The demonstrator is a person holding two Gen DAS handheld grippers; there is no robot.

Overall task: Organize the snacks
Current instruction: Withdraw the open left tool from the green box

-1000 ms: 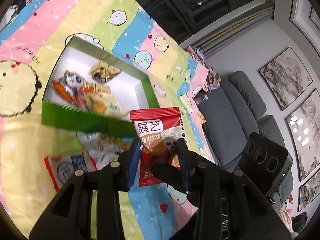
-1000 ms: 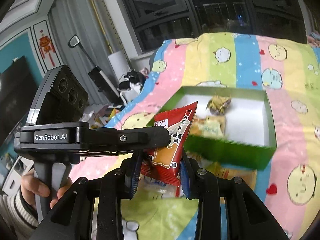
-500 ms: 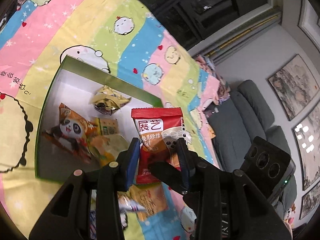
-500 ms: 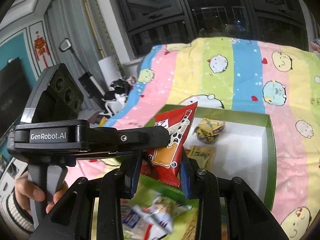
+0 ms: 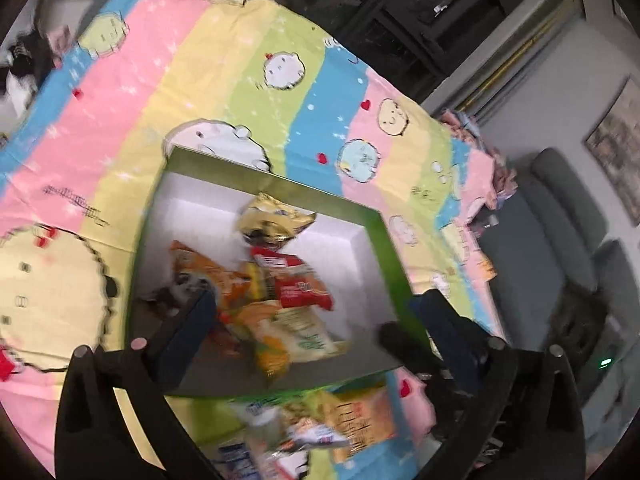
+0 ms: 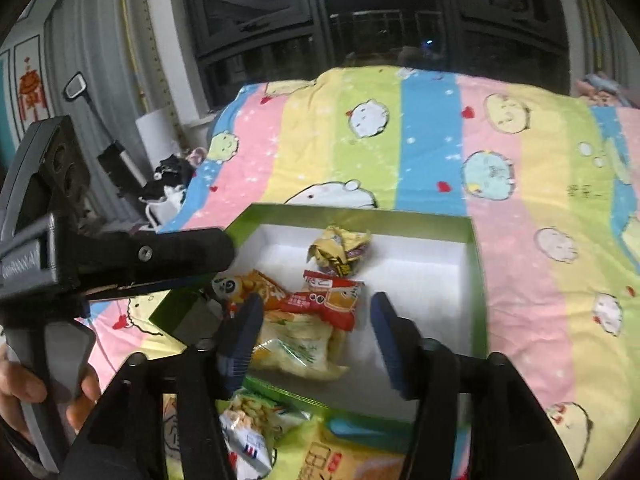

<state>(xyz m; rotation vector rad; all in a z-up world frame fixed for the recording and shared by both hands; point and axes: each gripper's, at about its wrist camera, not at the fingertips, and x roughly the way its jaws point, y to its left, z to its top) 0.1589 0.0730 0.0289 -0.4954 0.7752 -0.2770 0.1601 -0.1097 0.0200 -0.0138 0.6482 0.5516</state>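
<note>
A green box with a white inside lies on the striped cartoon blanket. In it lie a red snack packet, an orange panda packet, a gold crumpled packet and a yellow-green bag. My left gripper is open and empty above the box's near side. My right gripper is open and empty above the box, just over the red packet. The left gripper's body shows at the left of the right wrist view.
Several loose snack packets lie on the blanket in front of the box. A grey sofa stands to the right of the bed. Dark windows are behind it. A hand holds the left gripper's handle.
Both grippers opened and let go of the red packet. It dropped into the box on top of the other snacks. Both cameras moved closer over the box.
</note>
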